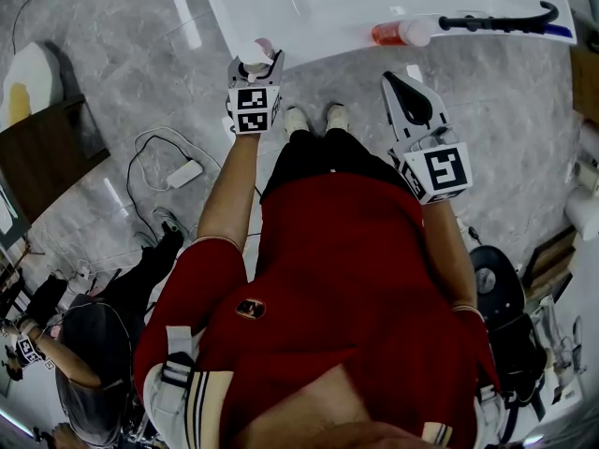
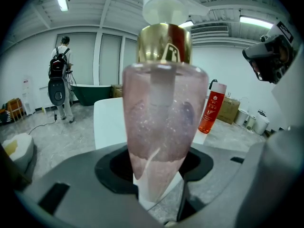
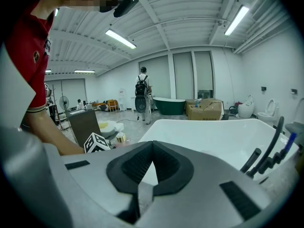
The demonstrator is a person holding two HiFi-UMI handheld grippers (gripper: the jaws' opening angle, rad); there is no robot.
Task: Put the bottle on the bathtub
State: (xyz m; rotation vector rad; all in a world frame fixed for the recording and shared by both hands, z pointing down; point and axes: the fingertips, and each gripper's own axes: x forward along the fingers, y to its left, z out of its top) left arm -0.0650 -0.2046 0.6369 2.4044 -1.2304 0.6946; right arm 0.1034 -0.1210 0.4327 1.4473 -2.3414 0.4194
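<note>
Two grippers show in the head view: left gripper [image 1: 255, 65], eleven o'clock, grasps the pink bottle [image 1: 256, 51] at the bathtub [image 1: 318, 12] rim; right gripper [image 1: 401, 87], one o'clock. Left gripper view: jaws clamp the bottle, centre. Right gripper view: jaws clenched together, empty.

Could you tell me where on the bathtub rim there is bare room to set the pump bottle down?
The near rim is bare between the held pump bottle and the red bottle. Farther right it is crowded: the red bottle and black faucet sit together.
</note>
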